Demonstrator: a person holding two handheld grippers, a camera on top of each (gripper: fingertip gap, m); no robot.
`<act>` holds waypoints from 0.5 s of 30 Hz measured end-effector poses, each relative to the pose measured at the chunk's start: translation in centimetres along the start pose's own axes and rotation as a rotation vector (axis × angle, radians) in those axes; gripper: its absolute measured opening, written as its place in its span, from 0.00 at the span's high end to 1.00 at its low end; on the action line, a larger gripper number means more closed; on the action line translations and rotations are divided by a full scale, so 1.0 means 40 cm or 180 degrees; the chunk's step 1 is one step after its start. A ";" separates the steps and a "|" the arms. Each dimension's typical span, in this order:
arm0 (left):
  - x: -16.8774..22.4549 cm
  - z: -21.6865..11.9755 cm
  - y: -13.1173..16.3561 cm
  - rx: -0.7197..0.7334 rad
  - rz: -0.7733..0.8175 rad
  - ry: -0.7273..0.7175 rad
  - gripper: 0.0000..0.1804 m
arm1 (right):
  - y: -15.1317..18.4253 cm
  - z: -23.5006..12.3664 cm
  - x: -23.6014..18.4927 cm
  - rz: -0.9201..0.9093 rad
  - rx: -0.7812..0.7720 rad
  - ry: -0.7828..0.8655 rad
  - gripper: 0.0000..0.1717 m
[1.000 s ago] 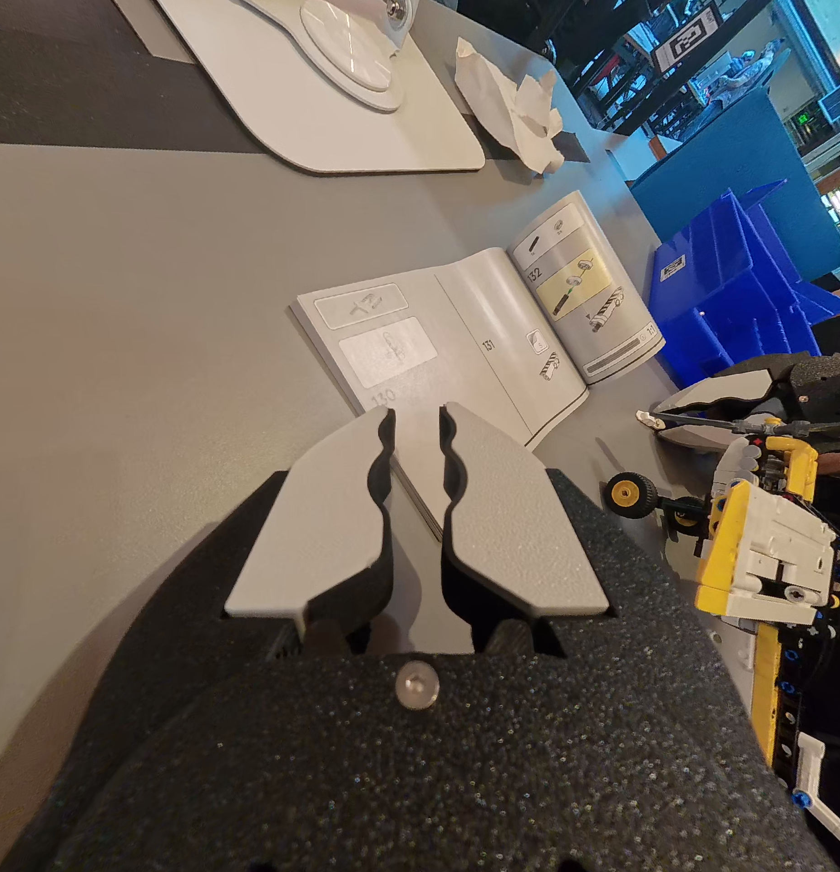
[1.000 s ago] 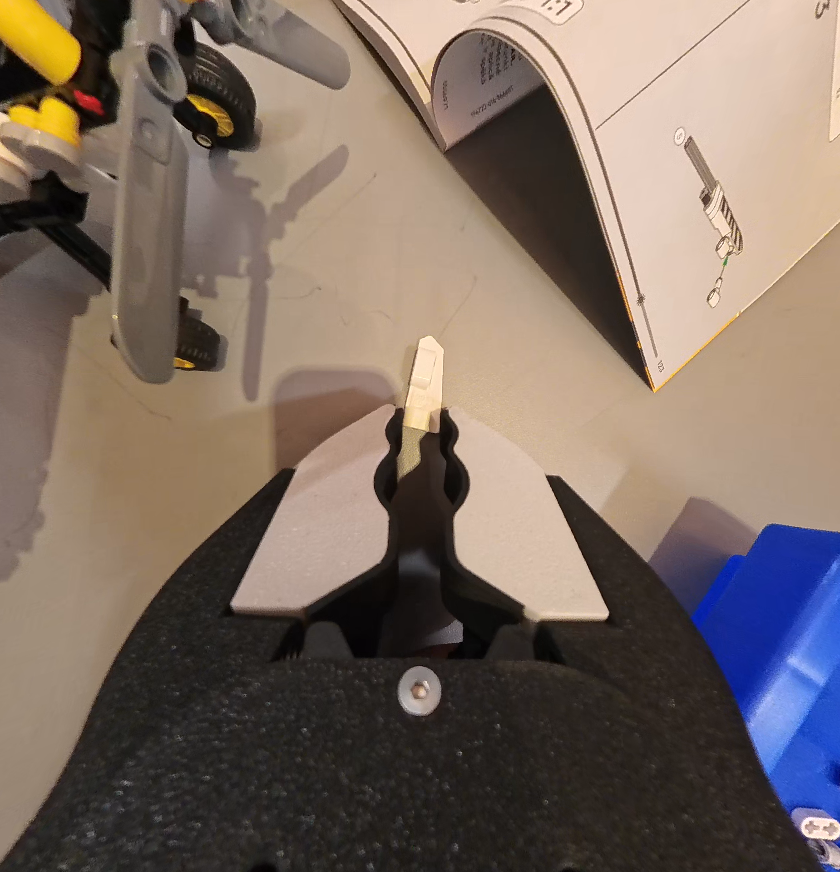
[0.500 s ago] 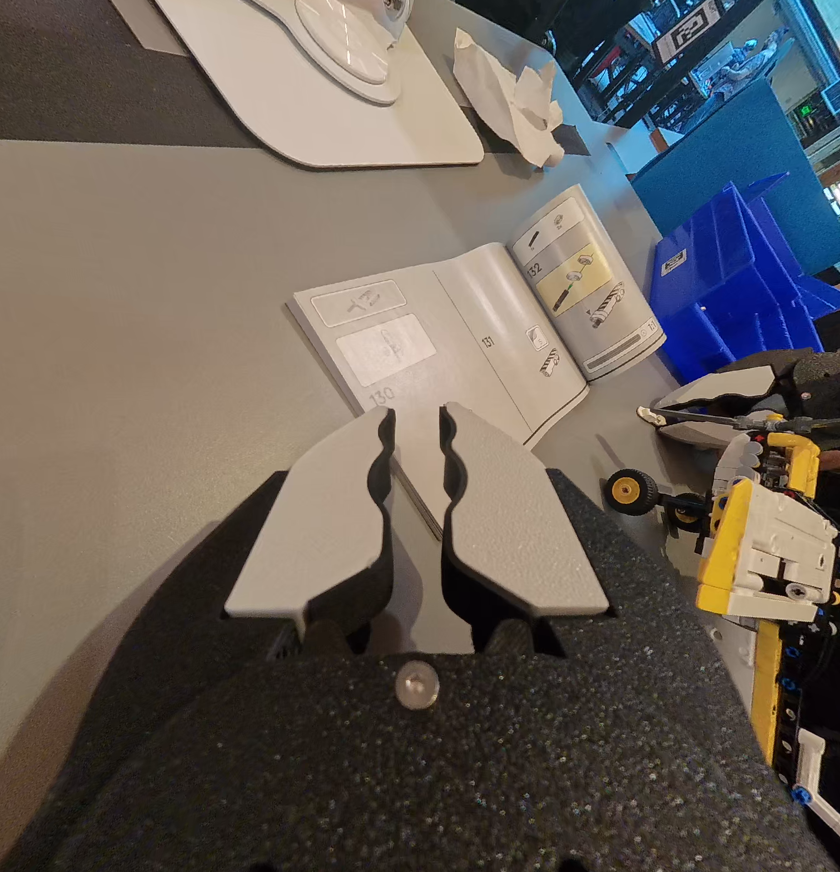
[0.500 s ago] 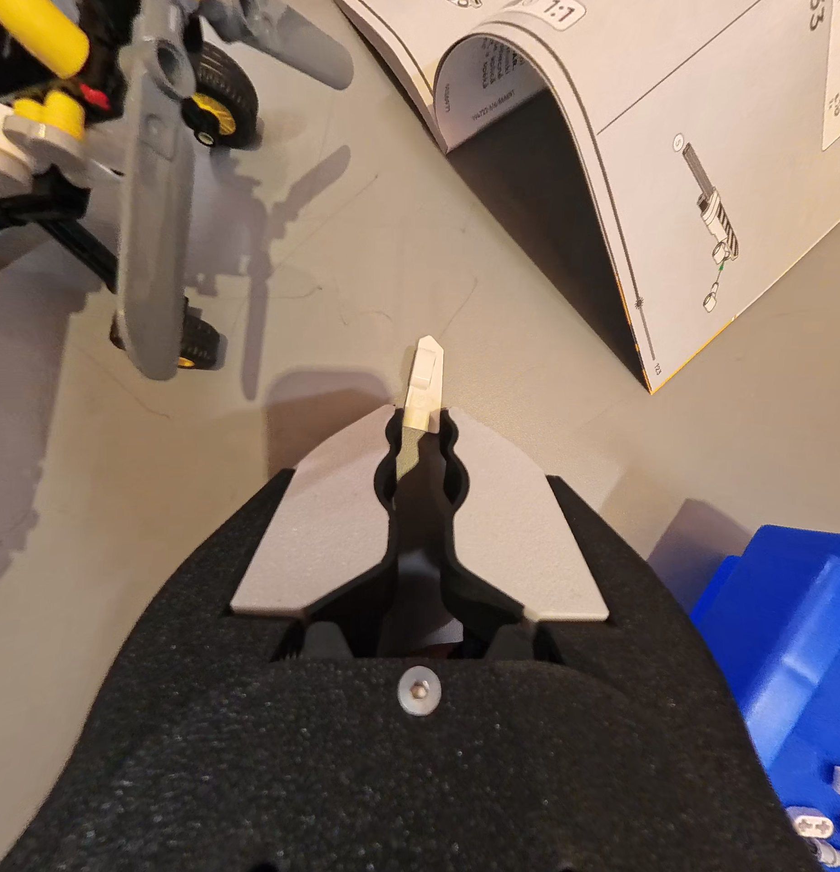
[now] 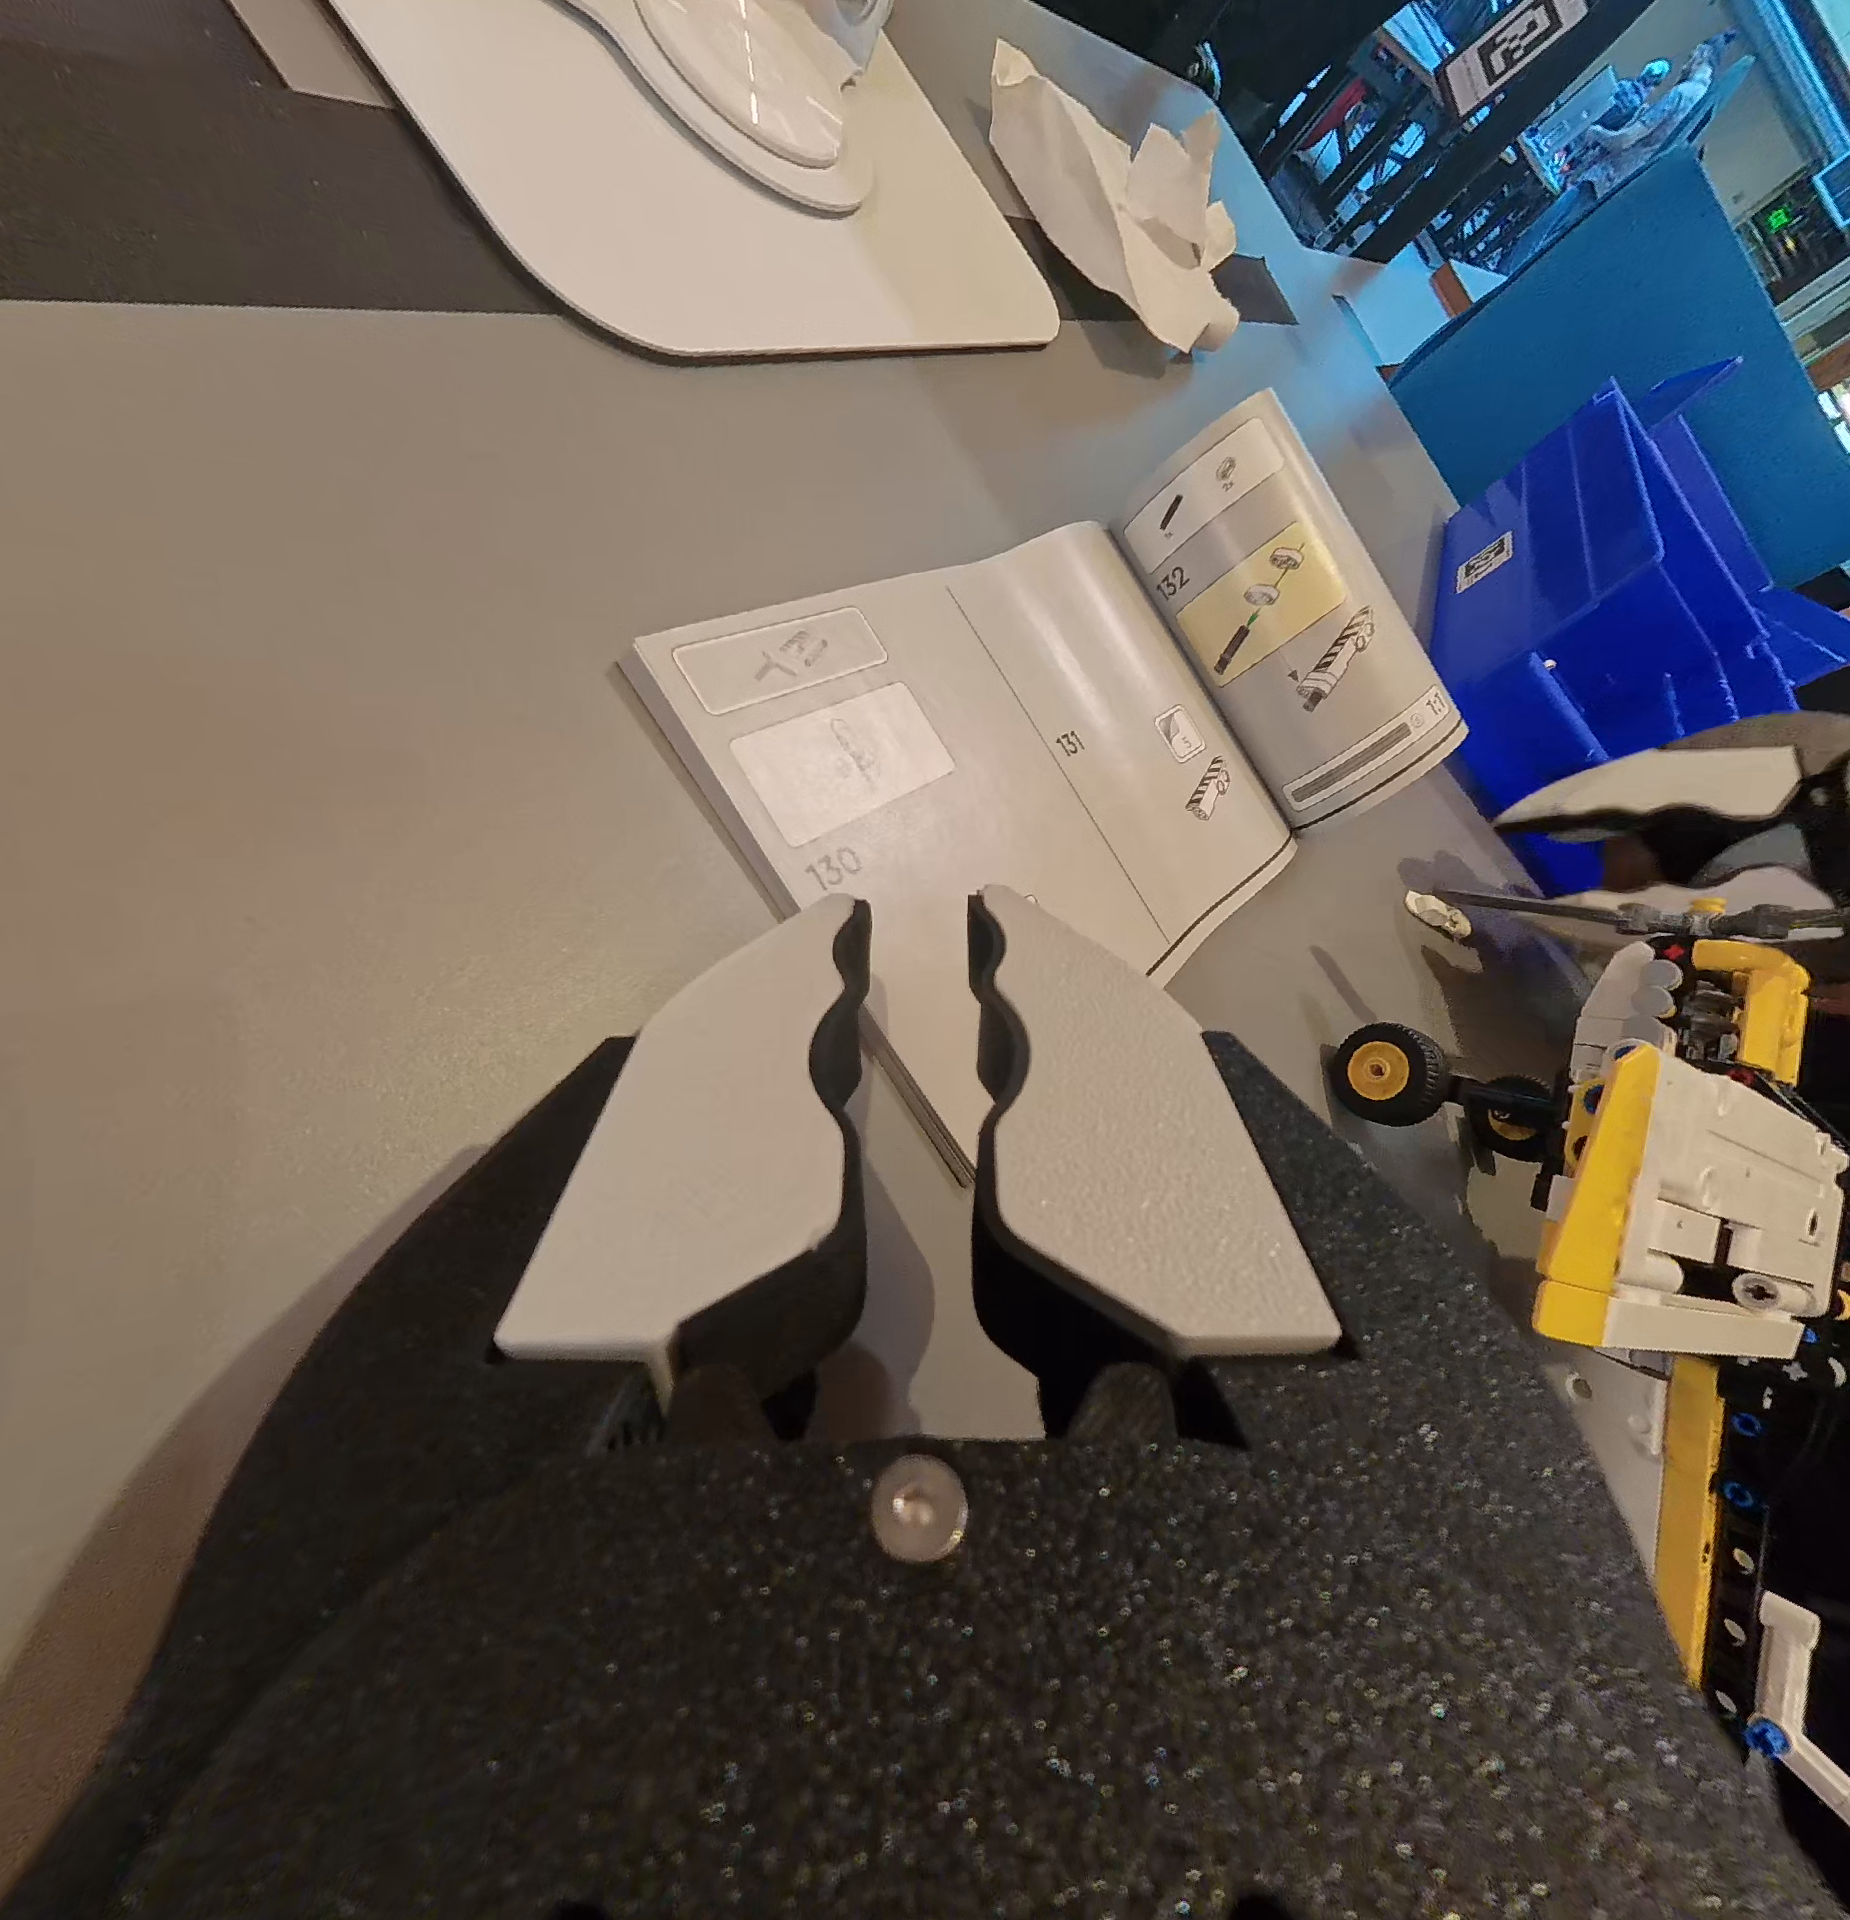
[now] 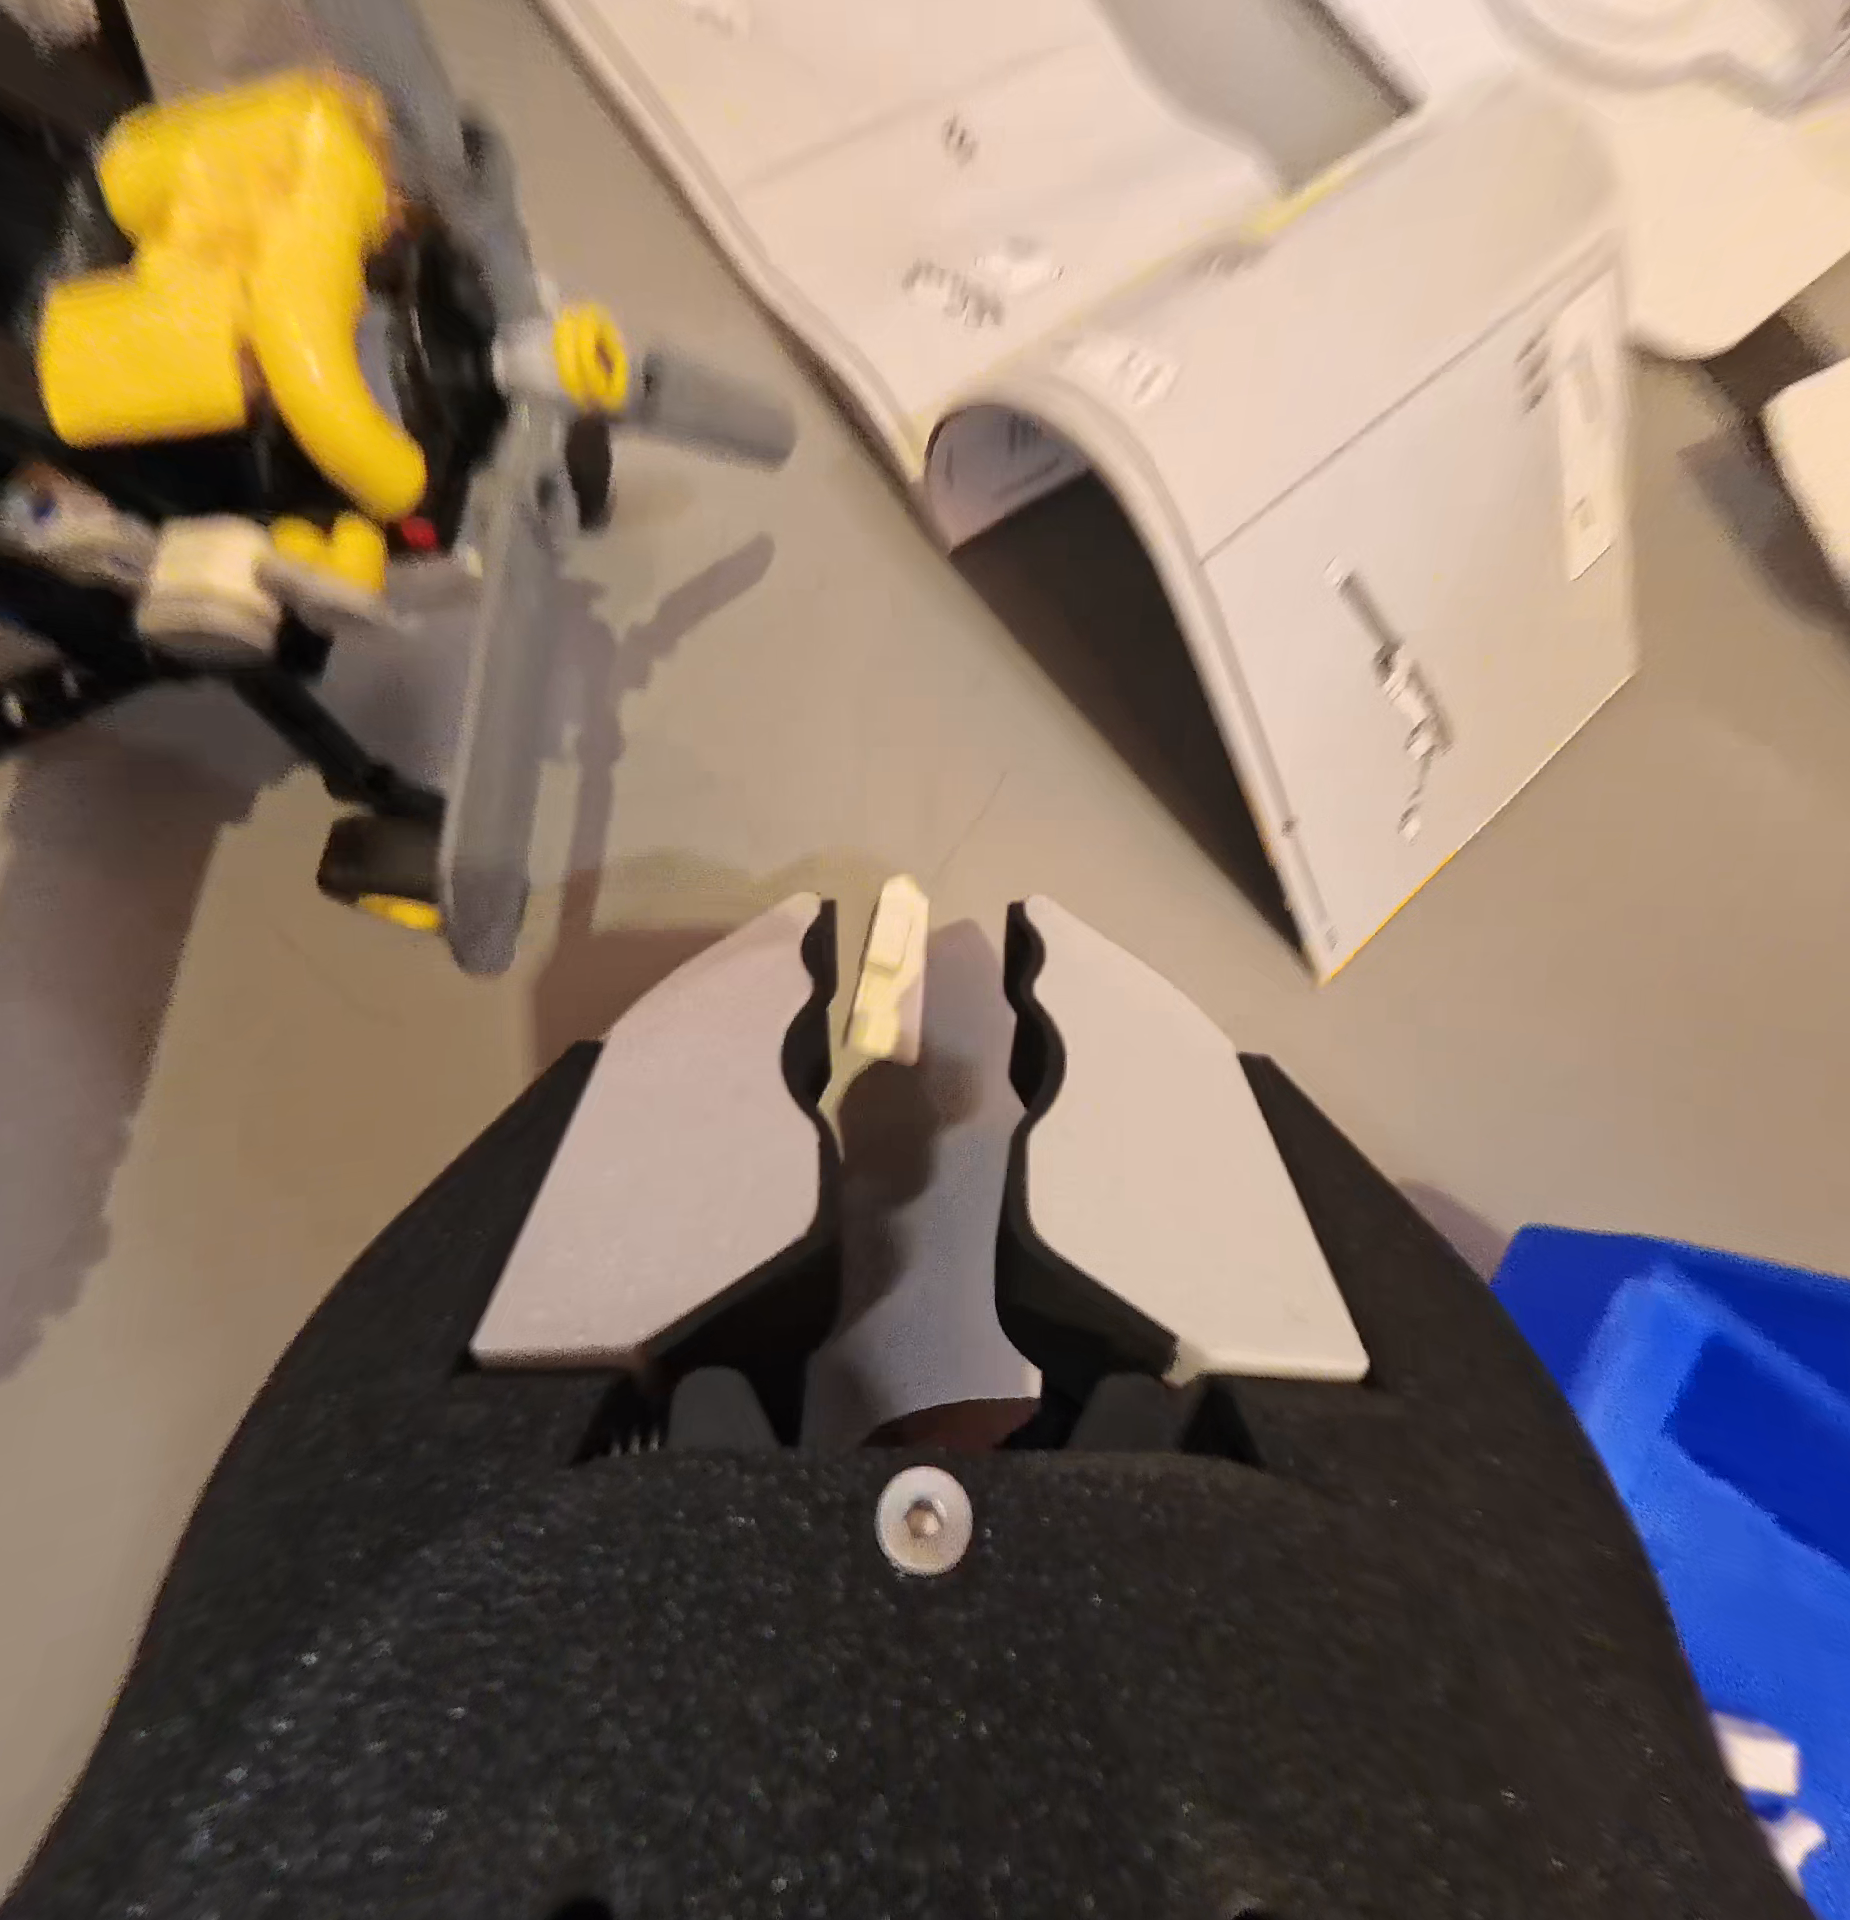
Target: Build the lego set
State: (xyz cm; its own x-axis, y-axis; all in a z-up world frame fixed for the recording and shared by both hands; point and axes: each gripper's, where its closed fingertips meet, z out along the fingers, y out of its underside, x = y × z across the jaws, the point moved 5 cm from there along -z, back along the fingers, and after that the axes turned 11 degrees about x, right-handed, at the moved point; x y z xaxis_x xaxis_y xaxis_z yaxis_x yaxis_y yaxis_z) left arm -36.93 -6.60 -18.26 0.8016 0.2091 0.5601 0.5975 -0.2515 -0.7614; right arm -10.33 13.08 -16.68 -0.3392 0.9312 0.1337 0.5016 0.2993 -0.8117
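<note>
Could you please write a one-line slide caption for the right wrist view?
Right gripper, jaws apart around a small cream plastic piece, above a grey table beside a yellow-and-black brick model.

Left gripper: a black, speckled, grainy body widening toward the camera, one silver screw at its centre, and two light grey fingers with wavy black inner pads. Right gripper: the same black textured body, silver hex screw and grey fingers.

I count one open instruction booklet at twelve o'clock, one crumpled paper, one brick model at three o'clock, two blue bins.
</note>
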 end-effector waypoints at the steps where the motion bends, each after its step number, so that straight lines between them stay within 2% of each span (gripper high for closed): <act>1: 0.000 0.000 0.000 0.0000 0.0006 0.0000 0.90 | -0.024 0.004 0.007 -0.0037 0.0137 0.0070 0.82; 6: 0.002 0.000 0.001 -0.0008 0.0018 0.0010 0.90 | -0.149 0.044 0.050 -0.0183 0.0781 0.0517 0.82; 9: 0.002 0.000 0.002 -0.0009 0.0017 0.0018 0.90 | -0.207 0.089 0.066 -0.0015 0.1000 0.0531 0.83; 12: 0.003 -0.001 0.002 -0.0009 0.0011 0.0036 0.90 | -0.213 0.148 0.077 0.0065 0.0888 0.0503 0.83; 15: 0.003 -0.001 0.002 -0.0013 0.0007 0.0050 0.90 | -0.180 0.185 0.089 0.0107 0.0644 0.0604 0.84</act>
State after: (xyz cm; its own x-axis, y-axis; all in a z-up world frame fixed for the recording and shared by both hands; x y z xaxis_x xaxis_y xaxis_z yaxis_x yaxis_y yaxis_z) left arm -36.79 -6.61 -18.23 0.8032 0.1938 0.5634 0.5958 -0.2559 -0.7613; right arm -21.03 12.71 -14.55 -0.1605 0.9679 0.1933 0.3344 0.2376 -0.9120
